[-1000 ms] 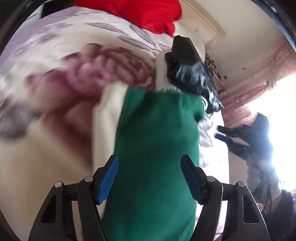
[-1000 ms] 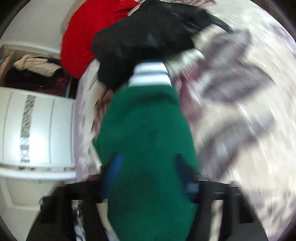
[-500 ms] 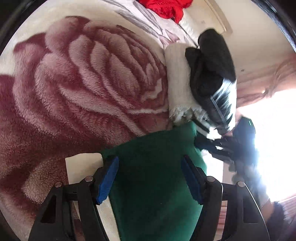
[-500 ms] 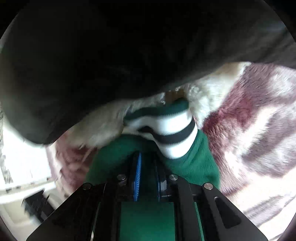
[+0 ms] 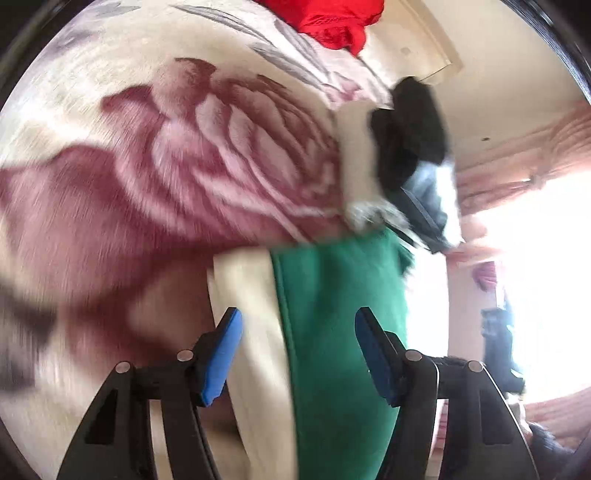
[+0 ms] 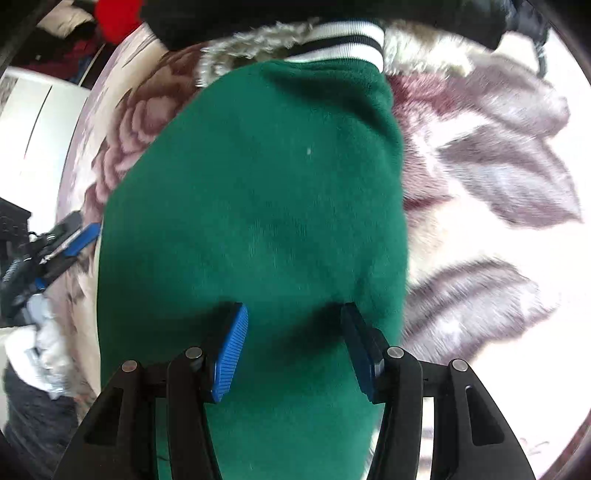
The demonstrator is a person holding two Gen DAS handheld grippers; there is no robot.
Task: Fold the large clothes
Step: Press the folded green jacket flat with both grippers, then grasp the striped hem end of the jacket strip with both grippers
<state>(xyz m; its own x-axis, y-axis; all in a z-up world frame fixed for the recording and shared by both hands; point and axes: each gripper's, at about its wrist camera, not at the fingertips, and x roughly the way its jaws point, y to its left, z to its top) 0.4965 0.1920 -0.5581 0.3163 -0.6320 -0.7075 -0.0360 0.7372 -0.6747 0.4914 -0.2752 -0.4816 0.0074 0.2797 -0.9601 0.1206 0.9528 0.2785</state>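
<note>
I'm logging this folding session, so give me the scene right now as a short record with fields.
surface: rose-patterned blanket
garment being folded: green sweater with striped cuff
other clothes: black coat, red garment
left gripper: open, sweater between its fingers
right gripper: jaws just opened, over the sweater, not pinching

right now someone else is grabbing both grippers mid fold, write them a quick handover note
Right gripper: jaws have just been opening, pads clear of the green garment lying under them, nothing held.
Left gripper: open over the garment's green and cream edge, pads not pressing.
Garment lies on the floral blanket, striped cuff against the black coat; red garment at the far end.
Done: one part laid over.
Left: finish folding, smooth, then the other clothes.
</note>
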